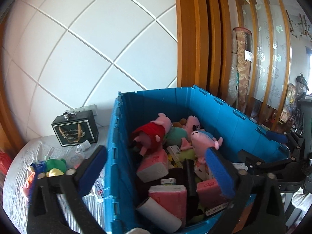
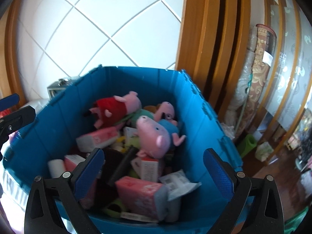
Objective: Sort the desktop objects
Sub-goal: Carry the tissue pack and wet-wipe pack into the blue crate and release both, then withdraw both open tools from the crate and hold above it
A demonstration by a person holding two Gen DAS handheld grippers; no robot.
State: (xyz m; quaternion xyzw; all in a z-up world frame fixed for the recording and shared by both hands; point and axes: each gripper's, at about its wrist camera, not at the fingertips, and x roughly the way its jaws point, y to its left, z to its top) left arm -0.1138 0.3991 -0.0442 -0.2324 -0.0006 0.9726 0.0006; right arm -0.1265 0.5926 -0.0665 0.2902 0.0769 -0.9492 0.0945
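Observation:
A blue plastic crate [image 1: 243, 128] [image 2: 136, 81] stands on a cloth-covered table and holds several items. Among them are a plush pig in a red dress [image 1: 154, 130] [image 2: 115, 109], a plush pig in blue [image 1: 202, 140] [image 2: 154, 134], pink tissue packs [image 1: 169, 198] [image 2: 140, 195] and a white roll [image 1: 158, 216]. My left gripper [image 1: 156, 150] is open and straddles the crate's left wall, holding nothing. Open and empty too, my right gripper [image 2: 154, 152] hangs over the crate's near side.
Left of the crate, the striped cloth [image 1: 17, 185] carries a green plush toy [image 1: 56, 164], a plastic bottle [image 1: 82, 148] and a black gift box [image 1: 75, 128]. A tiled wall is behind. A wooden door frame [image 1: 195, 39] and rolled rugs [image 1: 241, 68] stand to the right.

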